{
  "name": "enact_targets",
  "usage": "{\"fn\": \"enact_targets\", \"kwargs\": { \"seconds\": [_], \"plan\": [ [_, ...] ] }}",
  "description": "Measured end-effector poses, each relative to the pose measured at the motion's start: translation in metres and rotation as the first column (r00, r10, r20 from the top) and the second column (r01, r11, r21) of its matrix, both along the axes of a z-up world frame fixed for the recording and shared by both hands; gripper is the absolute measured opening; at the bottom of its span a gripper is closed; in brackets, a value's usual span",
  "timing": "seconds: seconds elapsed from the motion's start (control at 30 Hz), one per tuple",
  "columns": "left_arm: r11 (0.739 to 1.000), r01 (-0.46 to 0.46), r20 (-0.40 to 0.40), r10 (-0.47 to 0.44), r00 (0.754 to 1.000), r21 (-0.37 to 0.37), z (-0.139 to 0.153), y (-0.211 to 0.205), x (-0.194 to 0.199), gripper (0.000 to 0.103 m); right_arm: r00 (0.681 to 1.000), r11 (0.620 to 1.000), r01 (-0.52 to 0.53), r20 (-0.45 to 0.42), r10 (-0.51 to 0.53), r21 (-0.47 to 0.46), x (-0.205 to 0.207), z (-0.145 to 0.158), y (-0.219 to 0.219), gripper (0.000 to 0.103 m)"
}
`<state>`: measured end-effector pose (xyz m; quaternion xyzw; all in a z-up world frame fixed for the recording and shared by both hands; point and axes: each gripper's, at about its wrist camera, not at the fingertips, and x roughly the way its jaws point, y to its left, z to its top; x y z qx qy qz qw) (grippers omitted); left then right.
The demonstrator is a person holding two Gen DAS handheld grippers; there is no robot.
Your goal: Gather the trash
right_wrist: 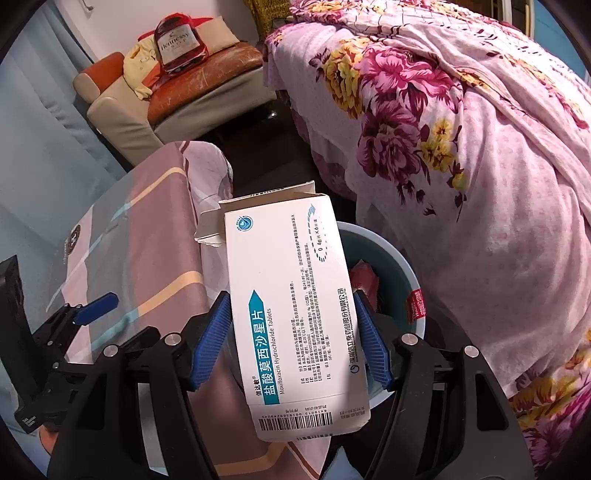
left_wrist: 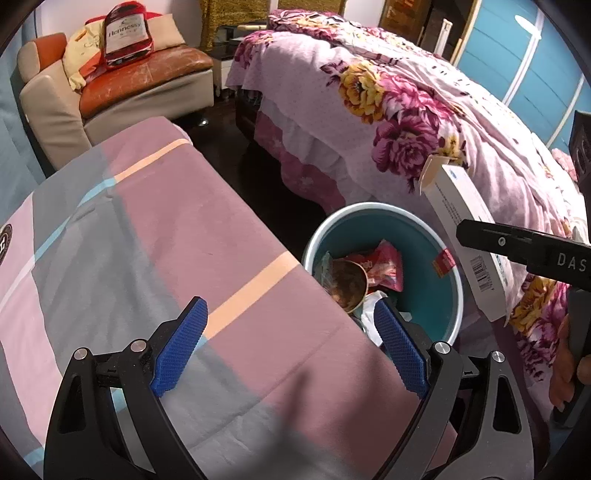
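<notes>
A white medicine box (right_wrist: pixel 295 302) with an open top flap sits between the blue pads of my right gripper (right_wrist: pixel 291 339), which is shut on its sides. The box hangs tilted above the teal bin (right_wrist: pixel 399 269). In the left wrist view the same box (left_wrist: pixel 461 229) slants over the bin's right rim (left_wrist: pixel 369 207), held by a black finger (left_wrist: pixel 495 242) of the right gripper. The bin holds a pink wrapper (left_wrist: pixel 384 266), a gold cup (left_wrist: pixel 347 286) and white paper. My left gripper (left_wrist: pixel 290 332) stands open and empty above the striped cloth, its right pad over the bin's edge.
A striped pink and grey cloth (left_wrist: pixel 147 221) covers the surface left of the bin. A bed with a floral cover (left_wrist: pixel 406 110) stands to the right, with dark floor between them. Behind is a sofa (left_wrist: pixel 147 74) with a red bag (left_wrist: pixel 123 35) on it.
</notes>
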<state>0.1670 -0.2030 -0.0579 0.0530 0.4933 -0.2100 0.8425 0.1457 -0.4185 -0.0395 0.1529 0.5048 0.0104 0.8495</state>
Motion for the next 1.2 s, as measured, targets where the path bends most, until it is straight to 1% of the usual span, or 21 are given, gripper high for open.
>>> {"fn": "enact_targets", "kwargs": {
  "seconds": [0.33, 0.4, 0.53, 0.67, 0.8, 1.0, 1.07, 1.13, 1.2],
  "plan": [
    [1.000, -0.015, 0.001, 0.015, 1.000, 0.004, -0.004, 0.004, 0.005, 0.092, 0.999, 1.000, -0.017, -0.028, 0.017, 0.001, 0.007, -0.011, 0.007, 0.064],
    [1.000, -0.016, -0.001, 0.016, 1.000, 0.005, -0.004, 0.004, 0.006, 0.092, 0.999, 1.000, -0.018, -0.034, 0.018, 0.005, 0.008, -0.012, 0.007, 0.072],
    [0.999, -0.025, 0.006, 0.024, 1.000, 0.020, -0.005, 0.004, 0.007, 0.092, 0.999, 1.000, -0.015, -0.048, 0.016, 0.026, 0.007, -0.014, 0.006, 0.079],
    [0.999, -0.038, 0.011, 0.038, 0.999, 0.026, -0.003, 0.006, 0.005, 0.092, 0.997, 0.999, -0.011, -0.071, 0.014, 0.042, 0.004, -0.014, 0.006, 0.090],
    [0.999, -0.038, 0.017, 0.038, 0.999, 0.010, 0.004, 0.011, -0.001, 0.092, 0.997, 0.999, -0.033, -0.064, 0.033, 0.007, -0.005, -0.006, 0.013, 0.096],
    [0.999, -0.052, 0.012, 0.052, 0.999, -0.013, 0.016, 0.020, -0.014, 0.095, 0.998, 0.997, -0.062, -0.031, 0.060, -0.049, -0.024, 0.014, 0.021, 0.096],
    [0.998, -0.060, 0.026, 0.061, 0.998, -0.007, 0.021, 0.023, -0.020, 0.096, 0.998, 0.995, -0.067, -0.019, 0.066, -0.071, -0.032, 0.022, 0.024, 0.096],
    [0.997, -0.071, 0.030, 0.071, 0.997, 0.000, 0.025, 0.026, -0.025, 0.099, 0.997, 0.994, -0.072, -0.008, 0.072, -0.079, -0.041, 0.028, 0.027, 0.096],
    [0.997, -0.081, 0.036, 0.081, 0.996, 0.005, 0.029, 0.029, -0.031, 0.099, 0.997, 0.993, -0.077, 0.001, 0.078, -0.094, -0.050, 0.034, 0.031, 0.096]
  ]
}}
